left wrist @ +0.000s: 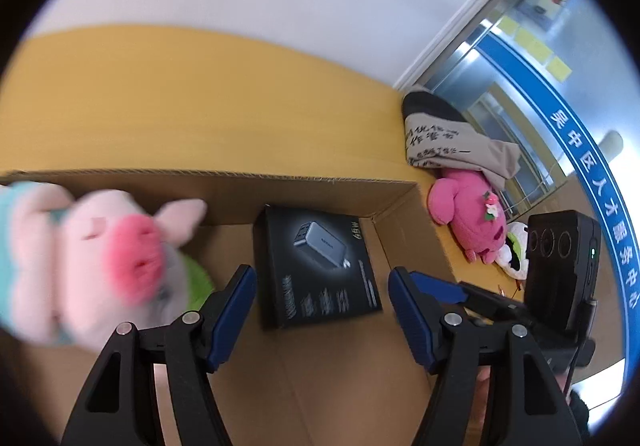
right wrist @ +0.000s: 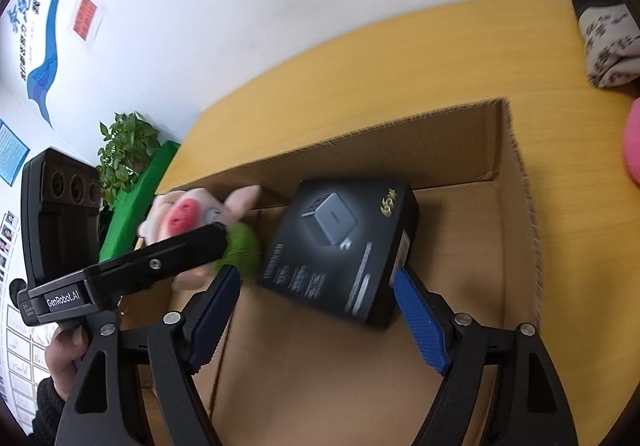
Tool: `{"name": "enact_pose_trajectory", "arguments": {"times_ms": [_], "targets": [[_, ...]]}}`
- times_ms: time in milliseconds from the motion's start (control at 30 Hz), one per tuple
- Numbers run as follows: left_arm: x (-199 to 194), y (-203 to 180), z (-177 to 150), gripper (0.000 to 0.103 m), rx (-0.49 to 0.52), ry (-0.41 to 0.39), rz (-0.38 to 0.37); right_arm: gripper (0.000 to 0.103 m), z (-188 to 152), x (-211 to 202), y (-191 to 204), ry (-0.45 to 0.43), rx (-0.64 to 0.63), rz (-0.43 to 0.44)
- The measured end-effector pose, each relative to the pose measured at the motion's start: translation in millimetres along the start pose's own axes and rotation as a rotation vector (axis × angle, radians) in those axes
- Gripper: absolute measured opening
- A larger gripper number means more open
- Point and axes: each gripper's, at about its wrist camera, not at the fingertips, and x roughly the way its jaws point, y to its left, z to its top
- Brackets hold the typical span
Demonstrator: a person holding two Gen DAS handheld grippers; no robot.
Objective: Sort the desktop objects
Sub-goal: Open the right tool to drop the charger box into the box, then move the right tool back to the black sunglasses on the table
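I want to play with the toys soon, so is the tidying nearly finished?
Partly. The black charger box already lies in the cardboard box, and the blurred pig plush seems inside too. The left gripper and right gripper are open, holding nothing. Still outside on the yellow table: pink plush, white-green toy, printed cloth.
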Motion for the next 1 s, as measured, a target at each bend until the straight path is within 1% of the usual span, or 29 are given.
{"name": "enact_pose_trajectory", "arguments": {"times_ms": [100, 133, 167, 200, 233, 267, 333, 367, 400, 433, 467, 500, 533, 567, 600, 633, 667, 700, 733, 767, 833, 933, 967, 1000], "targets": [[-57, -14, -20, 0.069, 0.074, -0.098, 0.056, 0.094, -14, -38, 22, -0.046, -0.038, -0.034], [-74, -20, -27, 0.071, 0.096, -0.129, 0.079, 0.094, -19, -53, 33, -0.065, -0.056, -0.05], [-92, -27, -37, 0.072, 0.12, -0.167, 0.115, 0.094, -25, -67, 44, -0.082, -0.077, -0.065], [-111, -35, -49, 0.077, 0.147, -0.211, 0.16, 0.095, -33, -83, 52, -0.099, -0.101, -0.082], [-130, -44, -64, 0.079, 0.175, -0.256, 0.203, 0.095, -41, -100, 60, -0.12, -0.126, -0.103], [-146, -50, -77, 0.079, 0.2, -0.287, 0.237, 0.096, -50, -117, 67, -0.142, -0.148, -0.122], [-171, -63, -106, 0.079, 0.262, -0.312, 0.319, 0.096, -70, -143, 88, -0.183, -0.192, -0.146], [-177, -69, -116, 0.079, 0.281, -0.311, 0.341, 0.096, -81, -155, 99, -0.197, -0.218, -0.155], [-183, -75, -127, 0.067, 0.294, -0.308, 0.35, 0.089, -92, -165, 107, -0.206, -0.247, -0.166], [-190, -79, -138, 0.021, 0.295, -0.296, 0.358, 0.079, -103, -175, 115, -0.22, -0.281, -0.185], [-195, -80, -146, 0.001, 0.279, -0.276, 0.37, 0.041, -114, -182, 123, -0.234, -0.31, -0.213], [-201, -79, -154, 0.004, 0.25, -0.263, 0.372, 0.005, -124, -187, 129, -0.24, -0.321, -0.244], [-207, -77, -162, 0.004, 0.228, -0.264, 0.362, 0.003, -134, -194, 133, -0.243, -0.317, -0.273], [-212, -76, -169, 0.004, 0.219, -0.274, 0.362, 0.003, -143, -199, 137, -0.248, -0.312, -0.288], [-217, -76, -178, 0.012, 0.214, -0.284, 0.383, 0.003, -153, -204, 140, -0.247, -0.312, -0.278], [-221, -76, -187, 0.035, 0.21, -0.289, 0.408, 0.004, -162, -206, 141, -0.238, -0.308, -0.255], [-224, -76, -194, 0.052, 0.204, -0.291, 0.42, 0.011, -169, -206, 142, -0.219, -0.3, -0.225], [-229, -76, -201, 0.082, 0.198, -0.302, 0.419, 0.049, -177, -208, 142, -0.202, -0.293, -0.201], [-234, -78, -209, 0.084, 0.194, -0.318, 0.411, 0.074, -186, -210, 143, -0.195, -0.291, -0.191], [-239, -79, -217, 0.084, 0.193, -0.329, 0.402, 0.1, -198, -214, 145, -0.207, -0.295, -0.188], [-243, -80, -228, 0.084, 0.193, -0.324, 0.385, 0.1, -219, -219, 150, -0.228, -0.324, -0.176], [-248, -78, -247, 0.084, 0.173, -0.301, 0.364, 0.1, -247, -214, 150, -0.163, -0.378, -0.173], [-249, -77, -254, 0.084, 0.159, -0.293, 0.343, 0.1, -256, -212, 148, -0.136, -0.395, -0.178], [-249, -75, -262, 0.084, 0.144, -0.276, 0.301, 0.1, -264, -209, 145, -0.109, -0.411, -0.182]]}}
